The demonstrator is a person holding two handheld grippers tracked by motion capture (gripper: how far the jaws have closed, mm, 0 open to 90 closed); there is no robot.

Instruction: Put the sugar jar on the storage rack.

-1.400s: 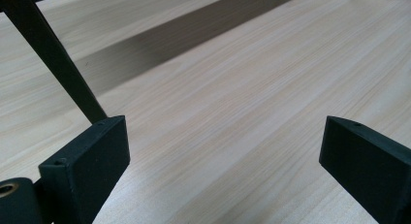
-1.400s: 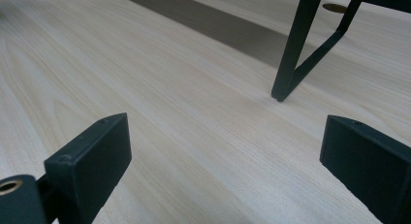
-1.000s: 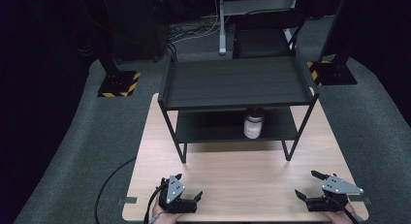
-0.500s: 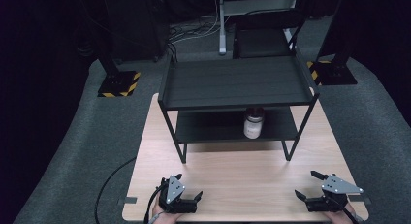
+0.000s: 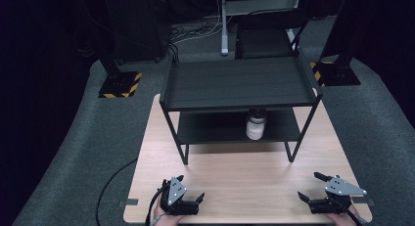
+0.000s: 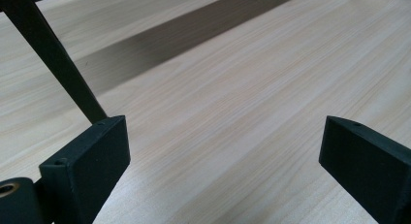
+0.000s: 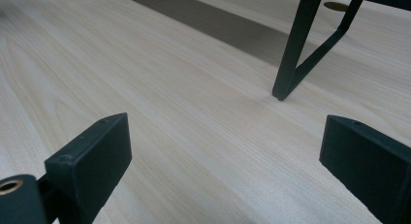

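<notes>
The left gripper (image 5: 190, 195) is resting near the worktop's (image 5: 235, 187) front edge, well in front of the rack (image 5: 240, 86), fingers spread and empty. The jar (image 5: 256, 124) is standing on the rack's lower shelf, right of middle. The right gripper (image 5: 312, 188) is waiting likewise, released. I'd go in low and level between the rack's front legs, under its top shelf; bare worktop in front is giving ample room.

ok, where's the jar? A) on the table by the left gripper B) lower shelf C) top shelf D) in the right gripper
B: the jar stands on the rack's lower shelf, under the top shelf; both grippers are open, apart from it at the near table edge.
</notes>
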